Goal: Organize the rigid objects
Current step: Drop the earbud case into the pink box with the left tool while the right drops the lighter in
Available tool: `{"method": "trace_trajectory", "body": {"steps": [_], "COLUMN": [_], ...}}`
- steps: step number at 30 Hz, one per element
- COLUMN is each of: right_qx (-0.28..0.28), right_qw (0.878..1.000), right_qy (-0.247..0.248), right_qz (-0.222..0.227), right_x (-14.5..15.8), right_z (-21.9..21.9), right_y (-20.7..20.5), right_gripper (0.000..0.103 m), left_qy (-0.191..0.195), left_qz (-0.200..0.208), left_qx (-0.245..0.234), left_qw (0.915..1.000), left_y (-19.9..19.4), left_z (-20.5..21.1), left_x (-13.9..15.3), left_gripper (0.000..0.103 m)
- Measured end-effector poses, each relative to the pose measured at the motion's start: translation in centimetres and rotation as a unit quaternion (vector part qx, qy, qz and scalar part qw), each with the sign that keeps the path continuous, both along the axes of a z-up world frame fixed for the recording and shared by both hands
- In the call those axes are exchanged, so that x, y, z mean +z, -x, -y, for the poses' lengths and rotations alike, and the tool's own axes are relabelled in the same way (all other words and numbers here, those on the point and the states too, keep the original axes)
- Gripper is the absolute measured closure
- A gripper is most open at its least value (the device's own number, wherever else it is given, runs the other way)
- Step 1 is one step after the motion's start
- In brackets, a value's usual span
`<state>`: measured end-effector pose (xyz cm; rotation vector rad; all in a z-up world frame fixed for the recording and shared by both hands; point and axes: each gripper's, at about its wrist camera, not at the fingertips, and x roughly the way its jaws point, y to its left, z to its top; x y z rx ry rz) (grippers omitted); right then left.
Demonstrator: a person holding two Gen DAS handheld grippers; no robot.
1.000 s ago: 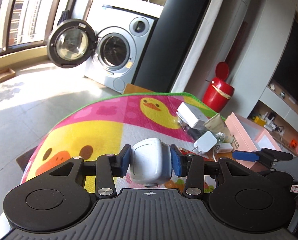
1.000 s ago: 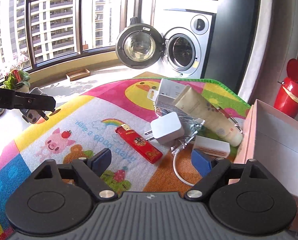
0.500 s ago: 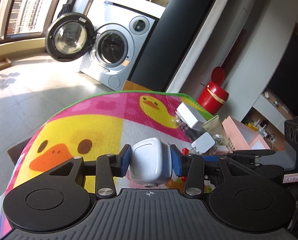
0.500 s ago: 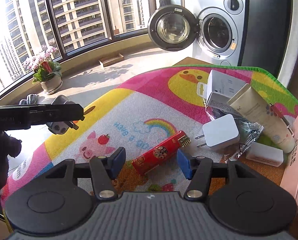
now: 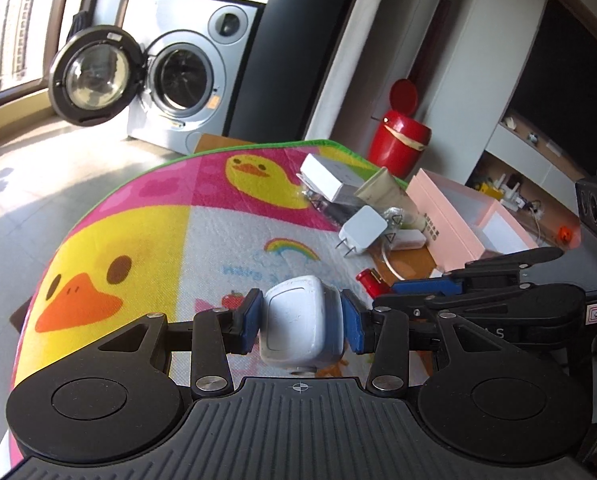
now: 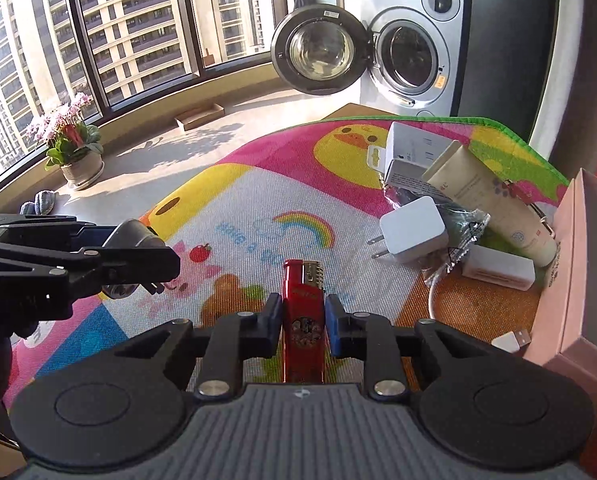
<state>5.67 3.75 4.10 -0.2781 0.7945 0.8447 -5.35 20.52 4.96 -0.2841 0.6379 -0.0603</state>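
Left gripper (image 5: pixel 301 325): closed tight on the round white plug (image 5: pixel 300 330), held up over the duck mat (image 5: pixel 138 256).
Right gripper (image 6: pixel 301 325): both blue pads pinch the red lighter (image 6: pixel 303 312), low over the mat.
Pile: square white charger (image 6: pixel 413 234), cream tube (image 6: pixel 494 208) and small white box (image 6: pixel 414 152) lie together.
Pink box (image 6: pixel 586 256): just right of the pile.
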Motion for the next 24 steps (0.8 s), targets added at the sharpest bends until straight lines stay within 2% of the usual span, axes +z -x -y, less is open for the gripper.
{"method": "trace_trajectory", "body": {"steps": [3, 6, 10, 12, 14, 16, 18, 21, 24], "right_qx": [-0.015, -0.049, -0.108, -0.138, -0.160, -0.185, -0.202, -0.225, -0.240], "right_qw": [1.000, 0.997, 0.989, 0.983, 0.978, 0.973, 0.969, 0.964, 0.959], "right_qy": [-0.018, -0.038, -0.053, -0.056, -0.059, -0.065, -0.071, -0.076, -0.084], "right_qz": [0.010, 0.035, 0.087, 0.108, 0.121, 0.125, 0.119, 0.119, 0.123], "right_x": [1.9, 3.9, 5.6, 5.9, 5.7, 5.3, 5.0, 4.7, 4.9], "right_z": [5.3, 11.1, 17.4, 20.0, 21.8, 23.3, 24.4, 25.6, 26.5], "right_y": [2.2, 4.3, 7.0, 7.7, 8.1, 8.1, 7.7, 7.0, 6.6], "right_gripper": [0.081, 0.081, 0.081, 0.081, 0.081, 0.081, 0.081, 0.081, 0.081], "left_qy": [-0.015, -0.015, -0.024, -0.029, -0.006, 0.011, -0.001, 0.001, 0.012], "left_qz": [-0.009, 0.000, 0.049, 0.084, 0.115, 0.119, 0.119, 0.118, 0.109], "left_qx": [-0.070, -0.126, -0.171, -0.173, -0.162, -0.147, -0.123, -0.115, -0.105], "left_qw": [0.9974, 0.9919, 0.9837, 0.9810, 0.9800, 0.9820, 0.9852, 0.9863, 0.9884], "left_y": [0.0, -0.5, -3.5, -5.9, -9.0, -12.6, -15.1, -15.8, -13.9], "left_z": [3.5, 7.0, 12.1, 14.3, 15.9, 17.3, 18.3, 17.8, 15.9], "left_x": [0.5, 1.7, 5.4, 7.7, 9.7, 10.8, 10.7, 10.0, 8.8], "left_gripper": [0.056, 0.056, 0.056, 0.056, 0.056, 0.056, 0.057, 0.057, 0.057]}}
